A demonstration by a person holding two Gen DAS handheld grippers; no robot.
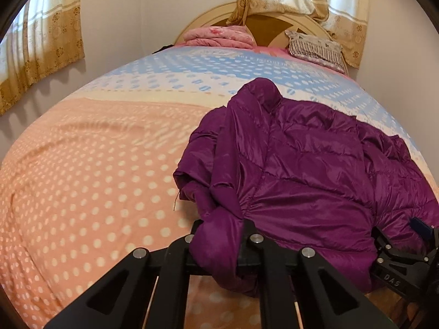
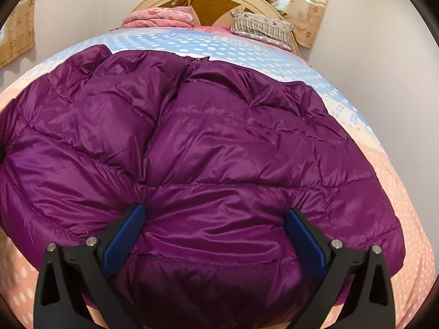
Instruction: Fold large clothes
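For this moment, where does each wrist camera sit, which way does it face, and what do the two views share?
Left wrist: above the near bed edge, facing the headboard; left gripper shut on the puffy purple quilted jacket; right gripper at right.
Right wrist: above the jacket hem, facing the headboard; right gripper open astride it.
Shared: jacket, dotted peach-and-blue bedspread, folded pink quilt, striped pillow.

Black tongs [image 2: 214, 230], blue ribbed pads [image 2: 124, 235], silver screws.

left tongs [image 1: 219, 235]: pinched on jacket [image 1: 301, 170] hem | jacket: purple, rumpled on bed [image 1: 96, 178] | right tongs [image 1: 406, 246]: at jacket's right edge | pillow [image 1: 315, 48]: by headboard [image 1: 263, 24]
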